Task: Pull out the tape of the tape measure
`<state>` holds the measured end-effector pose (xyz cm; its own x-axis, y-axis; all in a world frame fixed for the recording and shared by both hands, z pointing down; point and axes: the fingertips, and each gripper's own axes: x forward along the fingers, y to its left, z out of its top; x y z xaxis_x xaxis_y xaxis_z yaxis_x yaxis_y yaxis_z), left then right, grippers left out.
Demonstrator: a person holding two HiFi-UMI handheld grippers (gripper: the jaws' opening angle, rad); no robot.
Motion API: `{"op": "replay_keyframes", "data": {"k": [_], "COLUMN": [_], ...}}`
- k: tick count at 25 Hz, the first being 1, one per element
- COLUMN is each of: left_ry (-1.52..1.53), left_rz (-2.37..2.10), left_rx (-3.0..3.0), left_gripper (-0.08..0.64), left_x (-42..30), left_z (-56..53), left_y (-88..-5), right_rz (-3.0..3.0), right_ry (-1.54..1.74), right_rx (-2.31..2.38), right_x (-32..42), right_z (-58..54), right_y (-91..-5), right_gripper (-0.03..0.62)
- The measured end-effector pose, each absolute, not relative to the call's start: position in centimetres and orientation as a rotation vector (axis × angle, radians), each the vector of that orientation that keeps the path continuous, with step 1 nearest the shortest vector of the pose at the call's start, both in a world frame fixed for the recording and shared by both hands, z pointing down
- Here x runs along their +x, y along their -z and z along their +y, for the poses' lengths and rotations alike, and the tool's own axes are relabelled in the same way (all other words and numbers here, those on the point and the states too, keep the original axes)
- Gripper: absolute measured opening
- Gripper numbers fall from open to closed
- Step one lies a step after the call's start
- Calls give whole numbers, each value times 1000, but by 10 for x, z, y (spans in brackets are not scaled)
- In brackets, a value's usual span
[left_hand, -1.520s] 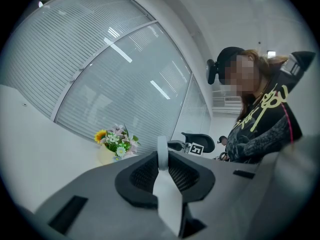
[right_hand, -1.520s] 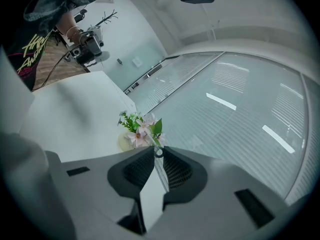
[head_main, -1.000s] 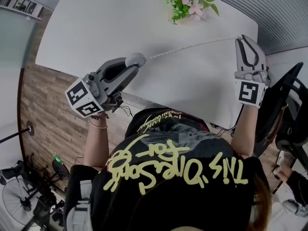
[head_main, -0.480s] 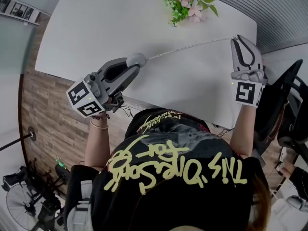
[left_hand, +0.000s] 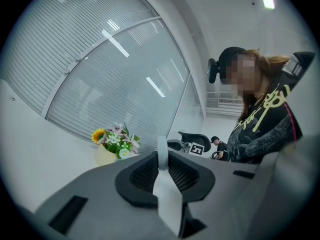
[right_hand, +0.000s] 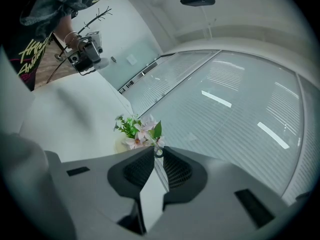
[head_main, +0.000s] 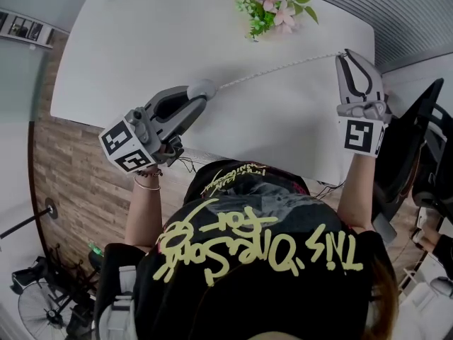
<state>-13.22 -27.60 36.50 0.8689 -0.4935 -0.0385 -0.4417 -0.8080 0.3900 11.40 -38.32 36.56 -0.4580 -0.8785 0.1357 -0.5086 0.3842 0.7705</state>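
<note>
The worktop [head_main: 141,41] is white, smooth and matt. The left tongs [head_main: 196,96] and right tongs [head_main: 348,55] have grey matt plastic shells, and their pads [left_hand: 144,175] are black with a fine mesh texture. The tape measure case [head_main: 201,88] looks like smooth pale plastic. The tape [head_main: 276,68] is white and looks rough and twisted. The floor [head_main: 71,183] shows brown wood-grain planks. The shirt [head_main: 269,275] is black cloth.

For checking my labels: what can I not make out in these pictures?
Head view: marks on the tape, too small.
Head view: the tape's tip, covered by the right hand-held gripper.
Head view: the flowers, cut by the top edge.
</note>
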Motion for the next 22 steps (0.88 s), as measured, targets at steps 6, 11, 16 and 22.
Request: {"op": "replay_keyframes", "data": {"k": [6, 11, 16, 22], "left_ry": [187, 183, 179, 169], "left_rz": [-643, -608, -586, -565], "left_rx": [2678, 2687, 2697, 2710], "left_gripper": [60, 60, 60, 60], "left_x": [-132, -133, -133, -132], "left_z": [-282, -283, -285, -288], "left_y": [-368, -367, -367, -367], "right_rz": [-2100, -2102, -2106, -2116], "right_ry": [886, 881, 873, 871], "right_rx": [1191, 1205, 1187, 1180], "right_x": [106, 100, 89, 81], "right_z": [-379, -372, -363, -360], "right_y": [-371, -369, -376, -377], "right_gripper": [60, 60, 60, 60]}}
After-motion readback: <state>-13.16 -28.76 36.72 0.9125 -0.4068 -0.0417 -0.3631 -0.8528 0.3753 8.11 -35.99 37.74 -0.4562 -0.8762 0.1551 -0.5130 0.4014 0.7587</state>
